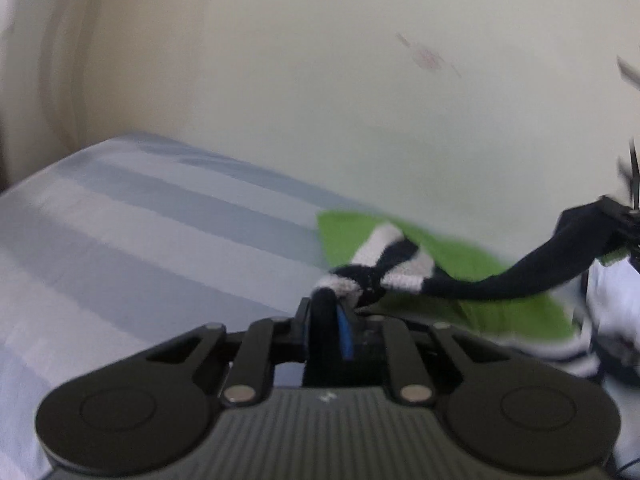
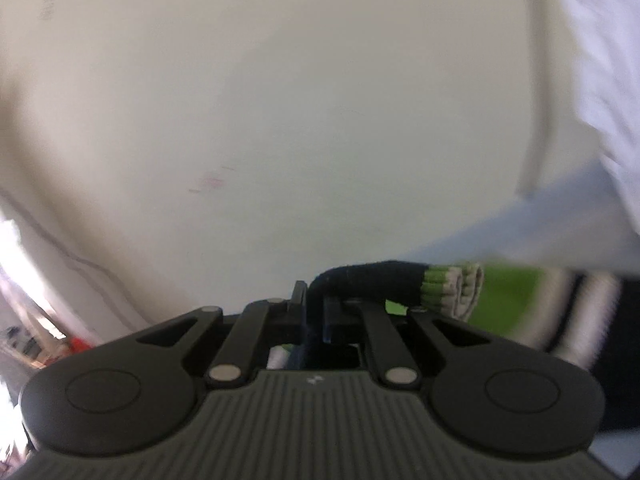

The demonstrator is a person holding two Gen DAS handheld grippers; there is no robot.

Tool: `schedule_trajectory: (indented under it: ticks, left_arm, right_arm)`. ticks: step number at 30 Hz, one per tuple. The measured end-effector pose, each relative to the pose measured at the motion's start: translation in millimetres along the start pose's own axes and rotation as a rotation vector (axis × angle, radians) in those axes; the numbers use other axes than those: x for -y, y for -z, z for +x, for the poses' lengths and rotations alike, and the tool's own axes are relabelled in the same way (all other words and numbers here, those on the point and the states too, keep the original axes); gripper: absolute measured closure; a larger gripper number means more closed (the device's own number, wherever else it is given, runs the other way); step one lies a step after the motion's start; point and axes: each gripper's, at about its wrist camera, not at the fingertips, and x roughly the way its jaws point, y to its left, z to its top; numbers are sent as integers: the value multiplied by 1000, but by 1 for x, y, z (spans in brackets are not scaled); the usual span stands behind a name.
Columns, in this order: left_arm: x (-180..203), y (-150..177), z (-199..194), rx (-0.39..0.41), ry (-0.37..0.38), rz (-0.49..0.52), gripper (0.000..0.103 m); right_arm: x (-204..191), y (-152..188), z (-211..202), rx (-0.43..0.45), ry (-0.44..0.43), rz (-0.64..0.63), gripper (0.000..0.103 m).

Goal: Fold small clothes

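Sock (image 1: 460, 286) stretched between both clamped grippers, left (image 1: 330, 300) and right (image 2: 316, 300), so keep it taut while lowering onto the bed (image 1: 120, 240).

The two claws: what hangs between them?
A black sock with white bands, held at both ends by the left claw and right claw; the left wrist view shows it, over green cloth.
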Motion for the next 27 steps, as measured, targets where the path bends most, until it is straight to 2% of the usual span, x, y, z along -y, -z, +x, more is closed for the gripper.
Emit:
schedule_trajectory:
  ticks: [3, 4, 5, 6, 7, 9, 10, 12, 13, 15, 16, 18, 20, 21, 22, 23, 24, 27]
  left_arm:
    - [-9, 6, 8, -52, -43, -15, 78]
    - [-11, 8, 10, -72, -50, -19, 77]
    - [-12, 7, 9, -80, -36, -26, 76]
    - [-13, 6, 6, -77, -14, -35, 71]
    - [-16, 2, -2, -56, 28, -45, 58]
    - [-15, -15, -15, 23, 83, -48, 42]
    - [-19, -26, -27, 54, 88, -37, 41]
    - [-12, -49, -25, 68, 72, 13, 41]
    - [-7, -62, -17, 47, 59, 41, 40]
    - [3, -79, 8, -25, 74, 105, 38]
    - [9, -85, 25, -68, 81, 124, 36]
    - [21, -87, 60, -186, 119, 151, 36]
    - [27, -79, 90, -279, 140, 154, 43]
    - [30, -74, 101, -305, 121, 159, 74]
    - [31, -71, 112, -324, 101, 172, 93]
    - [31, -69, 117, -319, 101, 172, 93]
    - [28, -69, 115, -281, 111, 154, 93]
    - [10, -76, 94, -91, 151, 94, 94]
  right_arm:
    - [-23, -13, -13, 95, -195, -41, 93]
    - [-28, -11, -15, 117, -209, -79, 93]
    - [-31, -7, -14, 112, -169, -121, 93]
    - [-29, -1, -9, 82, -100, -155, 93]
    - [-19, 10, 0, 16, 6, -173, 93]
    - [9, 32, 12, -116, 169, -163, 93]
    - [25, 43, 12, -164, 217, -142, 92]
    - [53, 58, 5, -198, 242, -76, 88]
    - [61, 60, 1, -196, 228, -38, 89]
    - [66, 55, -5, -153, 190, 14, 86]
    - [66, 55, -7, -137, 191, 17, 80]
    - [65, 56, -8, -142, 205, 17, 79]
    - [66, 54, -6, -146, 198, 24, 79]
    - [69, 54, -5, -150, 199, 32, 80]
    - [68, 52, -6, -152, 200, 37, 82]
    - [68, 49, -2, -158, 201, 33, 83]
    - [62, 47, 4, -165, 202, 22, 87]
    - [48, 40, 4, -132, 175, -25, 93]
